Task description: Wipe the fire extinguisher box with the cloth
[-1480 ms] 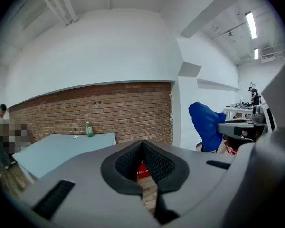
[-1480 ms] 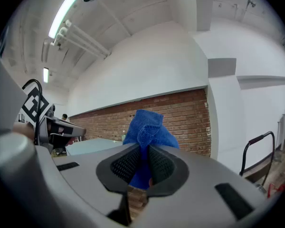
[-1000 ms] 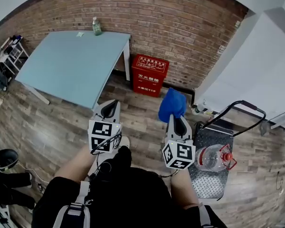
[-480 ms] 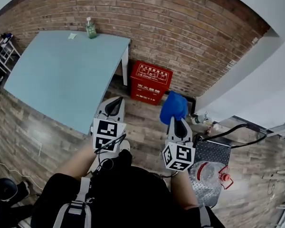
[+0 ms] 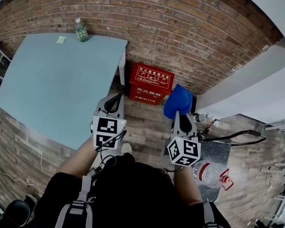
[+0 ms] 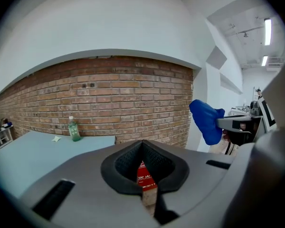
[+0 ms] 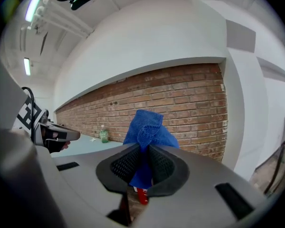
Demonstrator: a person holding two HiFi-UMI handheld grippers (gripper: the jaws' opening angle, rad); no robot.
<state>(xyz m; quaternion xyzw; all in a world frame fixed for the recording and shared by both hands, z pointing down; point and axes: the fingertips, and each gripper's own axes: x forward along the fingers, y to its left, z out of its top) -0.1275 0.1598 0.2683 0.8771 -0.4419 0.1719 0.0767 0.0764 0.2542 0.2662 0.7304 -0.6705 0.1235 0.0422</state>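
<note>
A blue cloth [image 5: 178, 100] is held pinched in the clenched jaws of the right gripper [image 5: 181, 115], which is carried out ahead of the person and pointed towards the red fire extinguisher box [image 5: 151, 80]. The box is seen standing on the wooden floor [image 5: 142, 122] against the brick wall [image 5: 180, 27], just beside the leg of a pale blue table [image 5: 47, 89]. In the right gripper view the cloth [image 7: 147, 127] is caught by its lower folds between the pads of the right gripper [image 7: 143, 167], so that most of it is left bunched beyond the tips. This is judged to be done so that a free wad is offered to the box as a wiping face. A sliver of the box [image 7: 141, 194] is framed under the cloth, which suggests the tool is being lined up on it.

The left gripper [image 5: 115, 101] is held alongside, well apart from the right, its jaws closed on nothing. In its own view only the box [image 6: 143, 177] is glimpsed through the slot behind the tips of the left gripper [image 6: 142, 160]. It is judged to be kept clear as a spare hand. No contact between cloth and box is shown, so the wiping is judged not yet begun, and a reach down to the low box is called for
</note>
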